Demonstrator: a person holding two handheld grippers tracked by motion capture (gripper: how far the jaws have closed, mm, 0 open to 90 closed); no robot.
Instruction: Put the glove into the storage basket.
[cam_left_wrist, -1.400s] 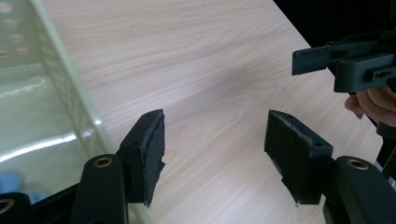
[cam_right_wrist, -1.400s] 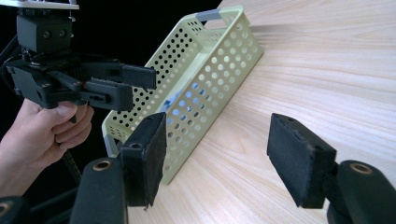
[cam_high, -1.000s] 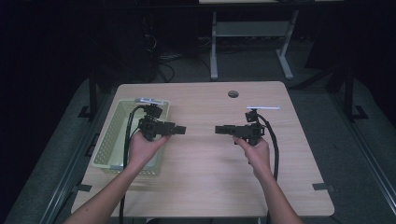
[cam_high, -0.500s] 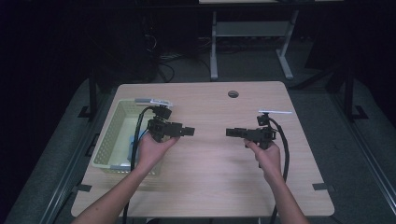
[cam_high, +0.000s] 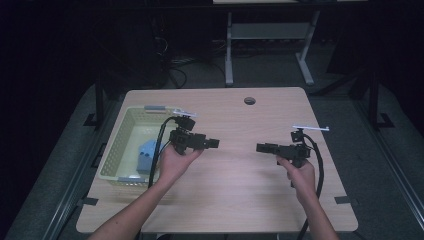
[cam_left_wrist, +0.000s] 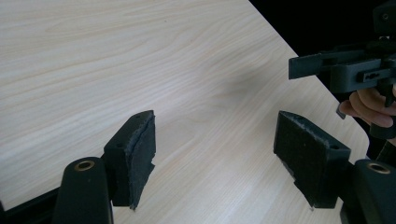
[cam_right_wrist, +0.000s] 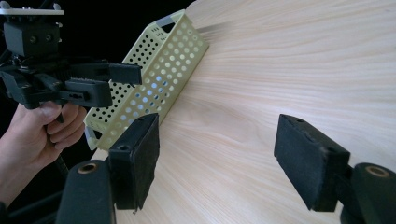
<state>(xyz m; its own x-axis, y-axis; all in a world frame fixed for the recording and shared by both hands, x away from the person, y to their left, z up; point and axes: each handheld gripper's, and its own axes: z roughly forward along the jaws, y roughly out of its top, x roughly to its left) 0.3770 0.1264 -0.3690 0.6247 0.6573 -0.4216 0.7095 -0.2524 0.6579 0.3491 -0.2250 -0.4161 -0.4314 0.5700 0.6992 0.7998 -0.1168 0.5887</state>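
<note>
Two hand-held grippers hover above a light wooden table (cam_high: 235, 185) and point at each other. My left gripper (cam_high: 214, 143) is held beside a pale yellow perforated basket (cam_high: 116, 145); its jaws stand wide open with only bare wood between them (cam_left_wrist: 215, 154). My right gripper (cam_high: 261, 147) is over the right part of the table, also open and empty (cam_right_wrist: 217, 154). A blue object (cam_high: 146, 154) lies inside the basket. From the right gripper view the left gripper (cam_right_wrist: 126, 74) stands in front of the basket (cam_right_wrist: 159, 74). The left gripper view catches the right gripper (cam_left_wrist: 303, 65) at its upper right.
A round cable hole (cam_high: 249, 100) sits near the table's far edge. Cables trail from both grippers toward the person. Beyond the table a metal stand (cam_high: 265, 45) and dark floor lie in shadow. The basket hugs the table's left edge.
Both hands have drawn back toward the near side and moved apart, widening the gap between the two grippers. The right gripper shifted right; both jaws stay open.
</note>
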